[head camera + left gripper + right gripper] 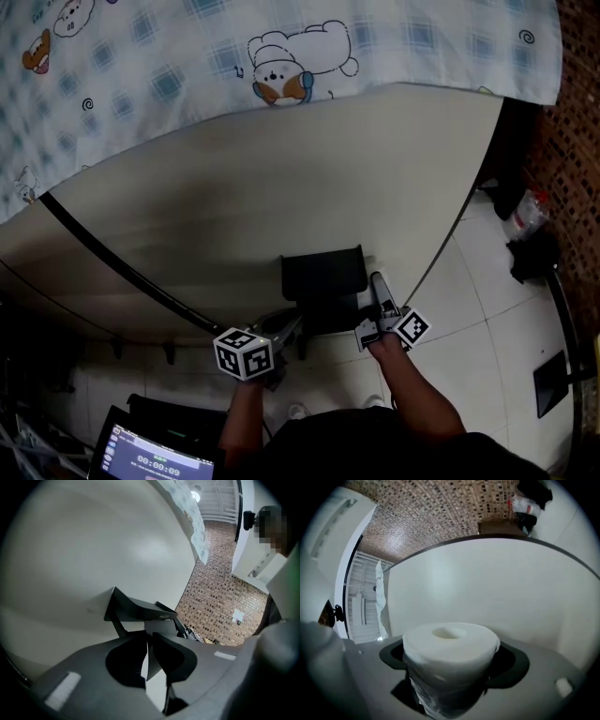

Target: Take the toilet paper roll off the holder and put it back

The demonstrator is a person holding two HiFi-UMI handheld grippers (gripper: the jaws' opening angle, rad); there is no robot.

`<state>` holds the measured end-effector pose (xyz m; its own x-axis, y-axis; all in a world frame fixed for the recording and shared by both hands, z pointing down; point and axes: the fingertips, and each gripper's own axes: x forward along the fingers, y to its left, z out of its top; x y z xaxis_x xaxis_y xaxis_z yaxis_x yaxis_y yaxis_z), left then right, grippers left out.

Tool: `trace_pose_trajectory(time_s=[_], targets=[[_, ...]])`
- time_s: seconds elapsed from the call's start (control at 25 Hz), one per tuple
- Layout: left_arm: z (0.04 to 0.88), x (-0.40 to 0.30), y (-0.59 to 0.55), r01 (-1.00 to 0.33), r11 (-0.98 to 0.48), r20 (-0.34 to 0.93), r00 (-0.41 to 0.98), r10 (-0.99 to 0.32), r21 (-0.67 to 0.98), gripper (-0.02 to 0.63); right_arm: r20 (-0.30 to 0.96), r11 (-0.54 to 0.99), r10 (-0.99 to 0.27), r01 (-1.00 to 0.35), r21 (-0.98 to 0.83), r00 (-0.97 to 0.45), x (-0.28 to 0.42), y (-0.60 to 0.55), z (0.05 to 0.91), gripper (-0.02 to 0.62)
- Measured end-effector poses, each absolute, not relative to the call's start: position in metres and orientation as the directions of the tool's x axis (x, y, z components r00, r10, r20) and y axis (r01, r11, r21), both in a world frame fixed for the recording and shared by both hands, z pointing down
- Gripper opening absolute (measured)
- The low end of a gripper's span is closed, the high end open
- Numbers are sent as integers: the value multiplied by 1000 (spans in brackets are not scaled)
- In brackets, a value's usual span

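Observation:
A black paper holder [323, 279] is fixed to the pale wall, and in the left gripper view it [140, 610] sits just ahead of the jaws. My left gripper [289, 330] [148, 644] is at its lower left corner, jaws nearly together with only a thin sliver between them. Whether they nip part of the holder I cannot tell. My right gripper [377, 286] [452, 667] is beside the holder's right edge, shut on a white toilet paper roll [450, 644]. The roll stands on end between the jaws, its lower half in clear wrap. In the head view the roll is hidden.
A checked cartoon cloth [187, 66] hangs over the wall's top. A black cable [112, 262] runs slantwise across the wall. Dark bags [534, 253] lie on the tiled floor at right, beside a brick wall [220, 597]. A laptop screen [150, 459] is at lower left.

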<state>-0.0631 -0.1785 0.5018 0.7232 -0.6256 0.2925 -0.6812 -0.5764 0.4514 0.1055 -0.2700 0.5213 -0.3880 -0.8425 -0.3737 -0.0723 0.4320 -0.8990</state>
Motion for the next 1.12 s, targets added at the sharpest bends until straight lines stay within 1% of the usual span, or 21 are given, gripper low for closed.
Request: trace_pose_trajectory(time_s=[0.24,0.36,0.52,0.68,0.88,1.12], targets=[[503,-62,-180,-678,-577,294,727,-621,456,52,-398,458,-813,-45,-888,-424,97,-267,526,459],[503,-62,-179,-668,-576,285,733,-617,471,52,-407,479,-777,-31,-877,-480,87,-263,530,459],[503,-63,-179,-660,-573,277,738,-615,487,51,-384,529,-684,-59,-847,-620,60,-254,534,459],[502,-62,-179,-647,-575,266,747,-609,501,52,-376,546,-626,-39,-837,-683,49,-254,536,456],[502,-62,-178,-636,-577,261,755,-601,512,52,-351,552,-500,21,-833,-792,26,-252,540,456],[500,-62,-177,-621,-577,243,763,-599,530,55,-285,586,-368,17,-810,-885,-6,-241,541,456]])
